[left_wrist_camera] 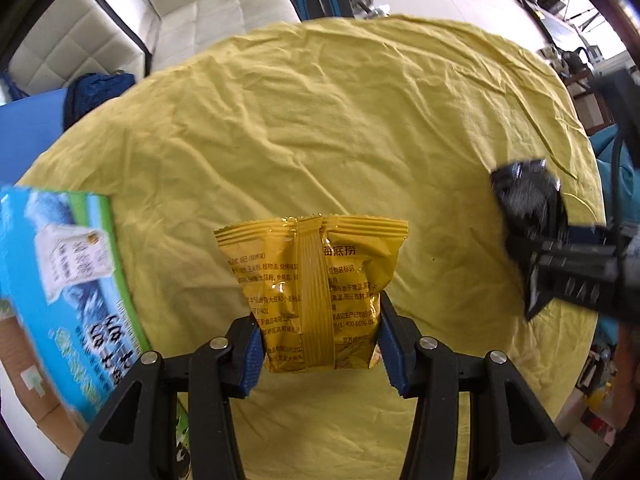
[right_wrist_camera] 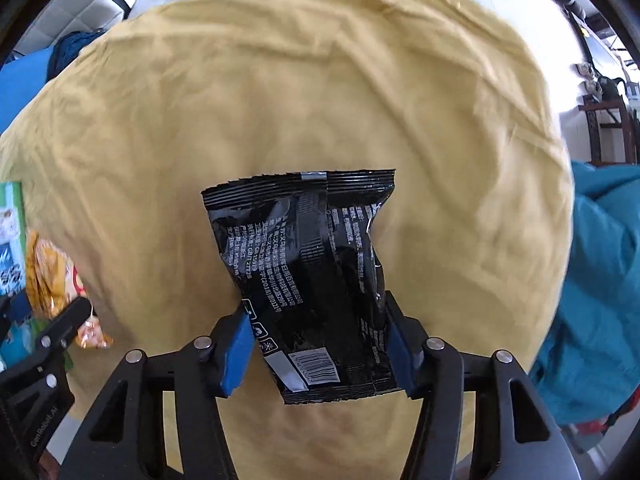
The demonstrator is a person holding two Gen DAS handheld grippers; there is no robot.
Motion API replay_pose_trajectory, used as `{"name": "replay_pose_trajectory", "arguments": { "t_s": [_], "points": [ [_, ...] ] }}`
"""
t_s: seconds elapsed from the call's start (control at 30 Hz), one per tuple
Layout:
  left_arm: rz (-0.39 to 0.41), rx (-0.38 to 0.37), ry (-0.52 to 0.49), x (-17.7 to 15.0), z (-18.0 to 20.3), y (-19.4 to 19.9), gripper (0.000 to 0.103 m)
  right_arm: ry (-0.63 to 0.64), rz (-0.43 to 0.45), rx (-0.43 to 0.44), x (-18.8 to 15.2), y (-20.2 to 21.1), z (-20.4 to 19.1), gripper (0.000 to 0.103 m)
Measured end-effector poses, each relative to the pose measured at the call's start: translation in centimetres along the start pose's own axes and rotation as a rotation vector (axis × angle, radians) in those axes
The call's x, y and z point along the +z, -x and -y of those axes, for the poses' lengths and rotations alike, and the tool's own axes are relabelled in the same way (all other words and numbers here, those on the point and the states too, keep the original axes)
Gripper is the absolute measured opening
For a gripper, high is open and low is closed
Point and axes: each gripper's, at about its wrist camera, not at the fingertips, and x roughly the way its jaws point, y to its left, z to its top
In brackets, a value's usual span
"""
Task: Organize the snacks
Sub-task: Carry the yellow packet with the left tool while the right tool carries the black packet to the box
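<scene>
My left gripper (left_wrist_camera: 318, 340) clamps the yellow snack packet (left_wrist_camera: 312, 292) above the yellow cloth (left_wrist_camera: 320, 120); my right gripper (right_wrist_camera: 320, 344) clenches the black snack packet (right_wrist_camera: 312, 280) over it too.

both wrist fisheyes look down and forward, close above the yellow tablecloth (left_wrist_camera: 320, 120) (right_wrist_camera: 320, 80); the left view sits left of the right, both sharing the cloth and blue-green carton (left_wrist_camera: 60, 280) (right_wrist_camera: 12, 216).

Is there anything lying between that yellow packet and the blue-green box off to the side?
Nothing visible: only bare yellow cloth separates the yellow packet, clamped in the left hand-held gripper, from the box.
</scene>
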Motion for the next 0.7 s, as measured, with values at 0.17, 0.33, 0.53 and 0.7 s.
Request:
{"name": "replay_pose_trajectory", "arguments": {
  "t_s": [0.17, 0.33, 0.53, 0.7],
  "points": [
    [0.064, 0.014, 0.016, -3.1, -0.6, 2.6, 0.046, -0.016, 0.099, 0.022, -3.9, 0.6, -1.4, 0.057],
    [0.128, -0.007, 0.025, -6.2, -1.8, 6.3, 0.046, -0.064, 0.190, 0.080, -9.1, 2.8, -2.7, 0.057],
    [0.218, -0.032, 0.009, -9.6, -3.6, 11.5, 0.046, -0.092, 0.287, 0.122, -15.6, 6.4, -6.6, 0.057],
    [0.279, -0.059, -0.002, -12.0, -5.8, 15.0, 0.046, -0.115, 0.359, 0.150, -19.5, 10.3, -10.9, 0.057]
  ]
}}
